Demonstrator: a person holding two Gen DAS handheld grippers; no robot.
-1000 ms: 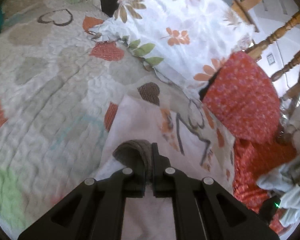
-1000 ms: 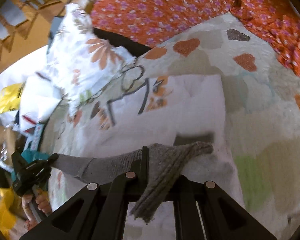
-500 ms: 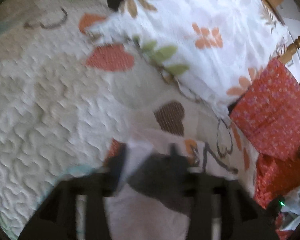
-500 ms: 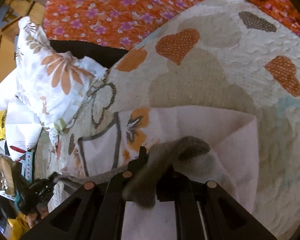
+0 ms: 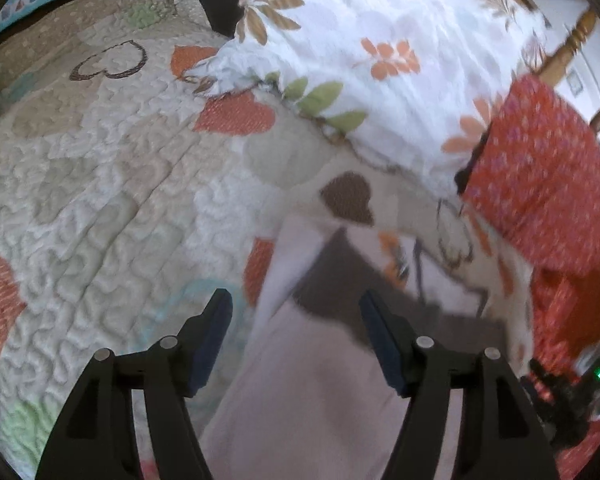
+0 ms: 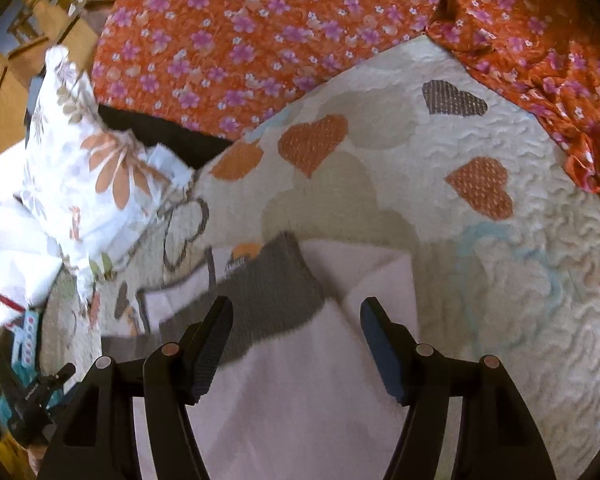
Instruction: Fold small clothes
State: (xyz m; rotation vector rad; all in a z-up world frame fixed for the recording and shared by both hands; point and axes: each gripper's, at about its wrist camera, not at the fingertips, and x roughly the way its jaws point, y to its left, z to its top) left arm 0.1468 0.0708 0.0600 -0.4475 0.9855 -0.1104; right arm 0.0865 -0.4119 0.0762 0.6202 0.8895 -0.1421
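Closest to us, the left hand-held gripper point(image 5: 296, 320) is spread wide with nothing between its fingers, and the right hand-held gripper point(image 6: 296, 326) is equally released and empty. Both hover low over the pale pink cloth point(image 5: 320, 392) that lies on the bed.

We judge that the step in hand is letting go of the grey sock point(image 6: 268, 296) once it is laid down. To do it well, we should lift both tools straight up and away, so that no finger drags the knit and undoes the lay. If a further fold is wanted, we would pinch the sock near one end with one tool, pin the other end with the second, and bring the ends together in line. A skewed pull could roll the soft knit off the pink cloth.

The sock rests flat on the pink cloth, just ahead of the fingertips in both wrist views point(image 5: 340, 280). It is a dark grey ribbed knit, limp, lying as a band aslant; motion blur hides whether it is already doubled over.

Beyond it, the pink cloth gives way to a printed white fabric point(image 6: 180, 296) with orange and dark marks. All of this sits on the quilt point(image 6: 480, 280), cream with orange and brown hearts. Farther off lie a floral pillow point(image 5: 380, 60) and an orange flowered cover point(image 6: 260, 32).
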